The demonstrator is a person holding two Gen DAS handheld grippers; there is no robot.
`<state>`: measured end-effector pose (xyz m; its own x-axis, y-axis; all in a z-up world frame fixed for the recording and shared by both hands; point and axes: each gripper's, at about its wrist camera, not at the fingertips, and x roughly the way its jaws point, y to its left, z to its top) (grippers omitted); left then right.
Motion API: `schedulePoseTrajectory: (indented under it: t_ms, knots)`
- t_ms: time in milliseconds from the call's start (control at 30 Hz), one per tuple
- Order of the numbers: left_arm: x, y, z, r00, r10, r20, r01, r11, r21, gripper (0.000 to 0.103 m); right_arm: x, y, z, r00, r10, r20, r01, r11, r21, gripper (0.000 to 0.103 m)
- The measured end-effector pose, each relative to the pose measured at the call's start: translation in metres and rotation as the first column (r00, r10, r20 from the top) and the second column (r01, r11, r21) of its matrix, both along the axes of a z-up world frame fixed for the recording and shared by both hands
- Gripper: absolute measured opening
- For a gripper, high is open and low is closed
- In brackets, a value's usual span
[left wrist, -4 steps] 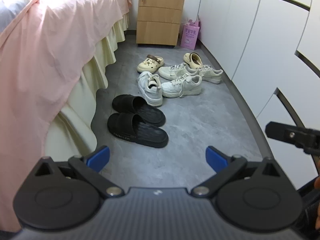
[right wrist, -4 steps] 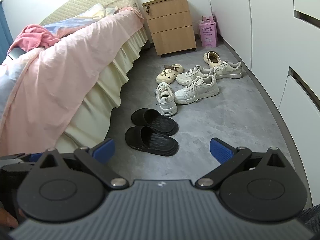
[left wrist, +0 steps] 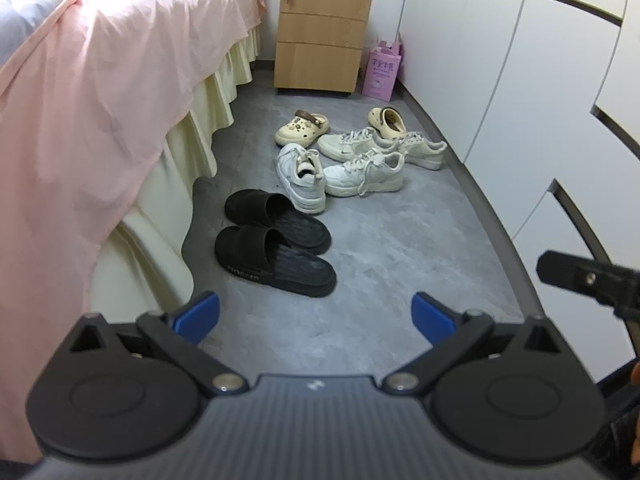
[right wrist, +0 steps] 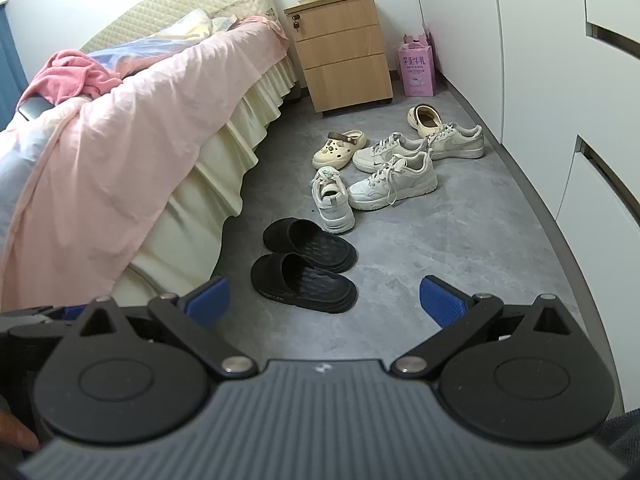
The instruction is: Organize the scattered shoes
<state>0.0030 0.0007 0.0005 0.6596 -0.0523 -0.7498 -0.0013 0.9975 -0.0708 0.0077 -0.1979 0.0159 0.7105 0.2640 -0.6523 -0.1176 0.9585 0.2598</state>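
Several shoes lie scattered on the grey floor. Two black slides (left wrist: 276,254) (right wrist: 304,264) sit side by side closest to me. Beyond them lie two white sneakers (left wrist: 302,178) (right wrist: 394,182), then two cream sneakers (left wrist: 352,145) (right wrist: 456,142), and two beige clogs (left wrist: 302,128) (right wrist: 340,148) set apart from each other. My left gripper (left wrist: 314,314) hovers open above the floor short of the slides, holding nothing. My right gripper (right wrist: 324,300) is also open and empty. Part of the right gripper (left wrist: 588,280) shows at the right edge of the left wrist view.
A bed with a pink cover (left wrist: 100,100) (right wrist: 132,132) and a cream skirt lines the left side. White cabinet doors (left wrist: 520,80) (right wrist: 560,60) run along the right. A wooden nightstand (left wrist: 322,36) (right wrist: 344,56) and a pink carton (left wrist: 382,70) (right wrist: 418,68) stand at the far wall.
Both views have shifted very slightly. The shoes lie where they were, and both grippers stay open.
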Motion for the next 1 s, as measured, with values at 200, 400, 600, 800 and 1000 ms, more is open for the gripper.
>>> schedulePoseTrajectory:
  t_ms: [200,400,600,800,1000]
  knots:
    - [0.0035,0.0009,0.0002,1.0,0.0,-0.01,0.0,1.0,-0.005,0.103,0.0008,-0.0031,0.0004,1.0,-0.012,0.013,0.012,1.0,-0.005,0.103]
    - [-0.0024,0.0011,0.0001,1.0,0.001,-0.002,-0.001,1.0,-0.004,0.103,-0.0061,-0.006,0.0018,1.0,-0.019,0.02,0.019,1.0,0.005,0.103]
    - [-0.0036,0.0038,-0.0035,1.0,0.005,-0.016,-0.005,1.0,0.001,0.103,-0.0061,-0.0034,0.0018,1.0,-0.017,0.01,0.018,1.0,-0.004,0.103]
    - [-0.005,0.0041,-0.0047,1.0,-0.011,-0.016,0.011,1.0,-0.004,0.103,-0.0051,-0.0008,0.0001,1.0,-0.011,0.0,0.011,1.0,-0.007,0.103]
    - [-0.0038,0.0026,-0.0054,1.0,-0.006,-0.027,0.006,1.0,-0.018,0.103,-0.0037,-0.0002,-0.001,1.0,-0.005,-0.005,0.005,1.0,-0.008,0.103]
